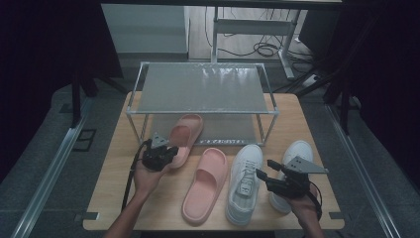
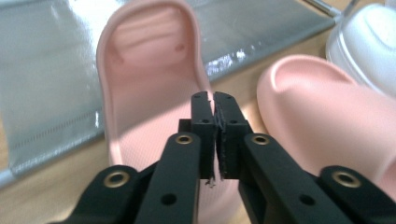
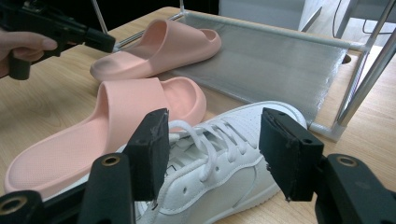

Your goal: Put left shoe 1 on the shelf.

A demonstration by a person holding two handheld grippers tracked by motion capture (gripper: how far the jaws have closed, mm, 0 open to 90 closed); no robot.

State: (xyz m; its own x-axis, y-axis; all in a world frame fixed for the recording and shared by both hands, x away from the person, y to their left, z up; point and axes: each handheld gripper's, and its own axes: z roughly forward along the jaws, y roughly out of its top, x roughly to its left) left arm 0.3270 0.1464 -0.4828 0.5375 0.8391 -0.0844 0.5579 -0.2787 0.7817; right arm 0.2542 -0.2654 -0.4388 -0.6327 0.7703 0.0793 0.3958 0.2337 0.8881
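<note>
**Shoes and slides at the rack, both grippers low over the worktop**

High view: a wooden worktop (image 1: 119, 148) carries a two-tier metal rack (image 1: 202, 89) w/ mesh shelves in the upper centre of the frame. One pink slide (image 1: 185, 134) lies w/ its toe end on the rack's lower shelf, heel end out on the wood. The second pink slide (image 1: 205, 186) sits lower centre, flat on the worktop. Right of it, a white sneaker (image 1: 245, 183), laces up; another white sneaker (image 1: 297, 153) at lower right, partly behind the right hand.

Left gripper (image 2: 214, 105): fingers pressed together, nothing visibly between them; they sit over the heel end of the slide on the rack. Contact w/ the slide can't be told from this angle.

Right gripper (image 3: 212, 156): fingers wide apart, hovering just above the laced sneaker (image 3: 219, 158), approx. over its laces, not touching as far as seen.
</note>
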